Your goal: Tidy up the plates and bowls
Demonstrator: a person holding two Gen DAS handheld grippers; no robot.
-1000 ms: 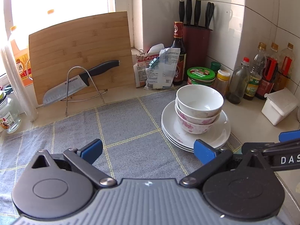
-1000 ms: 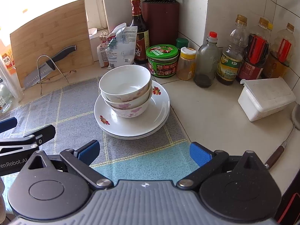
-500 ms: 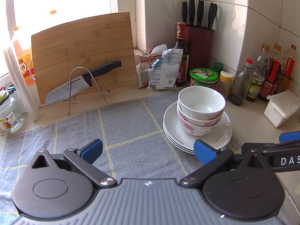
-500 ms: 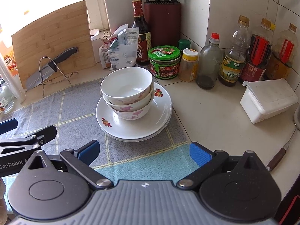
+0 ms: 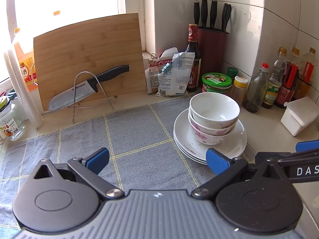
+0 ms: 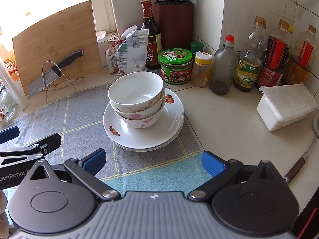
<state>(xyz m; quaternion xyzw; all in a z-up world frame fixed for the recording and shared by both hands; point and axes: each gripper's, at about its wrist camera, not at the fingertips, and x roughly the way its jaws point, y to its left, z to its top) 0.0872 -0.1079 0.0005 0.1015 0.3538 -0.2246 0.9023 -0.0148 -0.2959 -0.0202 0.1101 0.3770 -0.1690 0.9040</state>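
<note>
Several white plates point(image 5: 235, 141) point(image 6: 165, 125) lie stacked on the blue-grey checked cloth point(image 5: 139, 139) point(image 6: 79, 119). On them stand nested white bowls point(image 5: 214, 111) point(image 6: 137, 94), the lower ones with pink flowers. My left gripper point(image 5: 157, 160) hangs open over the cloth, to the left of and nearer than the stack, nothing between its blue pads. My right gripper point(image 6: 153, 161) is open too, just in front of the stack, holding nothing. Each gripper's side shows at the edge of the other's view.
A bamboo cutting board point(image 5: 89, 59) and a knife point(image 5: 85, 87) on a wire stand sit at the back left. Bags, a dark bottle point(image 6: 150, 37), a knife block point(image 6: 173, 22), jars and oil bottles point(image 6: 251, 57) line the tiled wall. A white lidded box point(image 6: 287, 105) stands right.
Both grippers have drawn back and up a little from the stack, so it sits slightly farther in each view. Both stay open; the dishes have not moved.
</note>
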